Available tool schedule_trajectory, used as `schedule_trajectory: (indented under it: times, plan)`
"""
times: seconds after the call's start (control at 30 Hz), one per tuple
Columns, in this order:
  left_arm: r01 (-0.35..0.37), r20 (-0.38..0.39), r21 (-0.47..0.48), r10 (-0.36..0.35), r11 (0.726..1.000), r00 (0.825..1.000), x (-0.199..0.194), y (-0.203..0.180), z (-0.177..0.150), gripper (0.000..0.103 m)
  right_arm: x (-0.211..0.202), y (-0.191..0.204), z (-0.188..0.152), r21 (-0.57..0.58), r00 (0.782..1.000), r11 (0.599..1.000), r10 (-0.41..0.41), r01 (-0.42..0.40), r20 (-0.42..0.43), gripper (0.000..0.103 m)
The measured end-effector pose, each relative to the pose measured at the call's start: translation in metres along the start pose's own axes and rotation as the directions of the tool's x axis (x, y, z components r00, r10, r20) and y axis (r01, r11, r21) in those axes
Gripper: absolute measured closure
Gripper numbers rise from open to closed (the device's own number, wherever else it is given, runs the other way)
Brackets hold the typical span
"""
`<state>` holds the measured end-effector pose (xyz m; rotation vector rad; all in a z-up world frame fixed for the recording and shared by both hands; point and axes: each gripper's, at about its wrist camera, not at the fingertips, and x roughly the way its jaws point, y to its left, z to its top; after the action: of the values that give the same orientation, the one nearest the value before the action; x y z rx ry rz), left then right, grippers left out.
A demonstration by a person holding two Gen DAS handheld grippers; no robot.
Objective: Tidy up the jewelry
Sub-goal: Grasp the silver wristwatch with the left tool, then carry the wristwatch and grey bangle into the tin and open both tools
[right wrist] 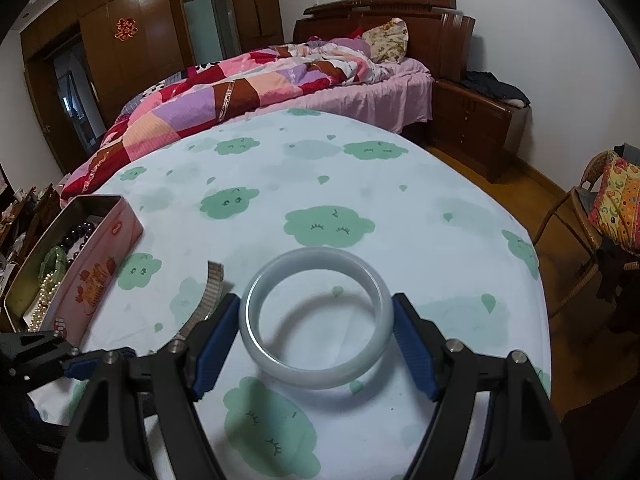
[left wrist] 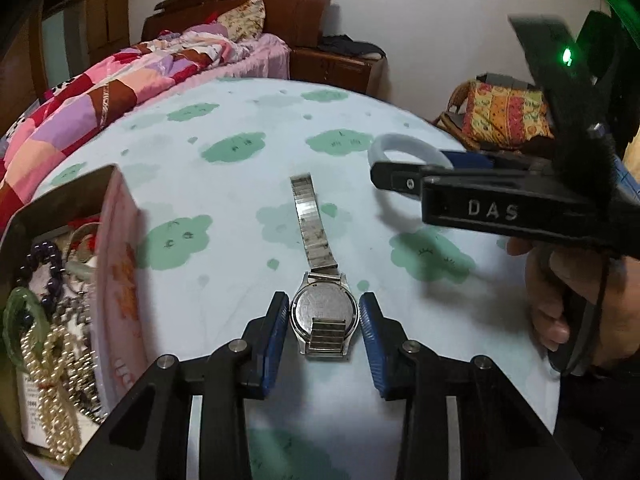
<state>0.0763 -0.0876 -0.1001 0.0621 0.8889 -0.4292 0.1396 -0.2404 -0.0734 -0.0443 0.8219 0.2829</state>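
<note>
One watch [left wrist: 323, 316], one bangle [right wrist: 318, 322], one tin [right wrist: 102, 256].

Brushed metal watch [left wrist: 323, 312], glossy translucent bangle [right wrist: 318, 322]

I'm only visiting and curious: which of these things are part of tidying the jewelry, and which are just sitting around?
Part of the job: watch, pale bangle, pink tin holding pearls and beads.

Just around: bed quilt, chair, wardrobe.
</note>
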Motion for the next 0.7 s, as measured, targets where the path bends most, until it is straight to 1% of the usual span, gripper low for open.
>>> schedule_trajectory:
  times: [0.2, 0.47, 0.7]
  plan:
    - [0.009, 0.087, -0.018, -0.007, 1.0, 0.996, -0.033, 0.005, 0.009, 0.066, -0.004, 0.003, 0.0, -0.011, 1.0, 1.0, -0.001, 0.001, 0.02, 0.025]
    - [0.009, 0.187, -0.051, 0.001, 0.999, 0.982, -0.074, 0.02, 0.022, 0.066, -0.014, 0.013, -0.001, -0.035, 0.999, 0.999, 0.026, -0.025, 0.039, 0.025]
    - [-0.003, 0.237, -0.072, 0.02, 0.997, 0.971, -0.098, 0.035, 0.026, 0.066, -0.03, 0.029, 0.007, -0.067, 0.995, 0.996, 0.059, -0.054, 0.077, 0.025]
